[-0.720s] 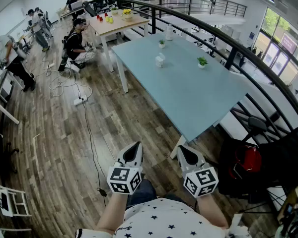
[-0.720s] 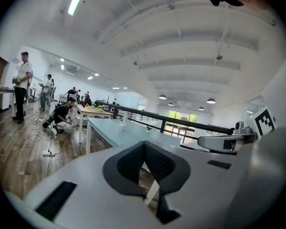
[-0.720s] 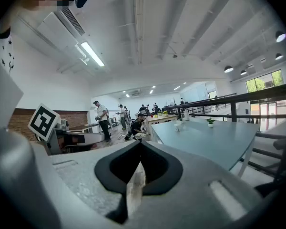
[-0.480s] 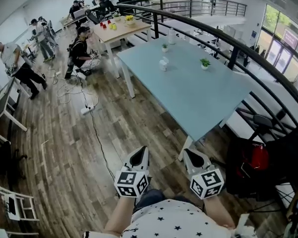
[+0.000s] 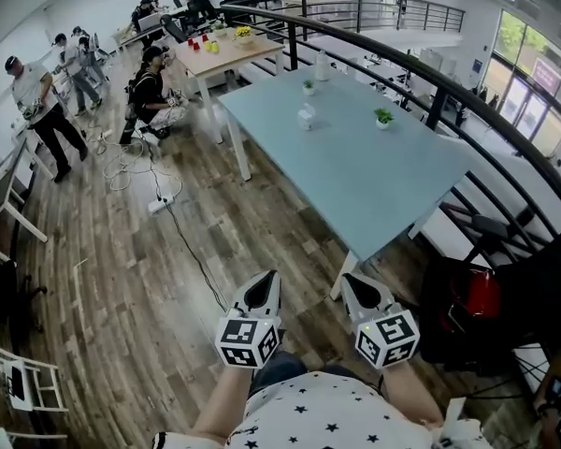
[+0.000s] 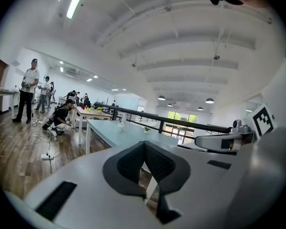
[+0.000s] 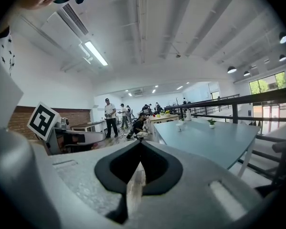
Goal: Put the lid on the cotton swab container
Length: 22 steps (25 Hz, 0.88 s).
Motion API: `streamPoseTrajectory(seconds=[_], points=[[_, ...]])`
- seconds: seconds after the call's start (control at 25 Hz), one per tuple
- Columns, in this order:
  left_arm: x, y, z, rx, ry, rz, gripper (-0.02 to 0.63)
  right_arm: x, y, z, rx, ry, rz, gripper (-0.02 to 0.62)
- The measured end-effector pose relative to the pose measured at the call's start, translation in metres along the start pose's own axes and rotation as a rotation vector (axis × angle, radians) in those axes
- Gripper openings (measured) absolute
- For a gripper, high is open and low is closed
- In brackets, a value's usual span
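A small white container (image 5: 306,116) stands far off on the blue-grey table (image 5: 374,185), between two little potted plants (image 5: 382,116). It is too small to tell whether a lid is on it. Both grippers are held low in front of the person's body, well short of the table's near corner. My left gripper (image 5: 260,293) is shut with nothing in it. My right gripper (image 5: 357,293) is shut and empty too. In the left gripper view the jaws (image 6: 145,149) meet, with the table (image 6: 119,133) beyond. The right gripper view shows closed jaws (image 7: 140,149) and the container (image 7: 180,126) in the distance.
A curved black railing (image 5: 430,73) runs behind the table. Cables and a power strip (image 5: 156,204) lie on the wooden floor at left. Several people (image 5: 37,101) work at the far left near a wooden table (image 5: 220,54). A red and black bag (image 5: 472,302) sits at right.
The view has drifted a little, so the table sits slightly further right. A person at the far left has straightened up. Both grippers stay shut and side by side.
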<state>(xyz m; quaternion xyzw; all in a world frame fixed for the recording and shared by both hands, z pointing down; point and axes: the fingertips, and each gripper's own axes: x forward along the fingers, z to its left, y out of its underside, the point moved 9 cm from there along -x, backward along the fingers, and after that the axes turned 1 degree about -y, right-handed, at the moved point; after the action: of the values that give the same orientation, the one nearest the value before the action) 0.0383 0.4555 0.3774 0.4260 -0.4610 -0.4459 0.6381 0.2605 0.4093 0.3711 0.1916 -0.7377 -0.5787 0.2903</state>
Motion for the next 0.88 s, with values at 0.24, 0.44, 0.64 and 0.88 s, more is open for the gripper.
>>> streamPoseTrajectory(seconds=[0.24,0.44,0.64,0.88], points=[[-0.001,-0.003,-0.007,-0.007,0.002,-0.006,0.002,-0.003,-0.006,0.000,-0.002,-0.001,-0.020,0.006],[0.009,0.001,-0.009,-0.016,0.003,0.003,0.002,0.001,0.000,-0.008,0.006,-0.006,-0.010,0.006],[0.012,0.002,-0.004,-0.029,0.009,0.014,0.002,0.005,0.002,-0.012,0.029,0.018,0.004,0.006],[0.035,-0.002,0.009,-0.014,0.020,0.033,0.015,0.028,0.001,-0.028,0.046,0.027,0.018,0.025]])
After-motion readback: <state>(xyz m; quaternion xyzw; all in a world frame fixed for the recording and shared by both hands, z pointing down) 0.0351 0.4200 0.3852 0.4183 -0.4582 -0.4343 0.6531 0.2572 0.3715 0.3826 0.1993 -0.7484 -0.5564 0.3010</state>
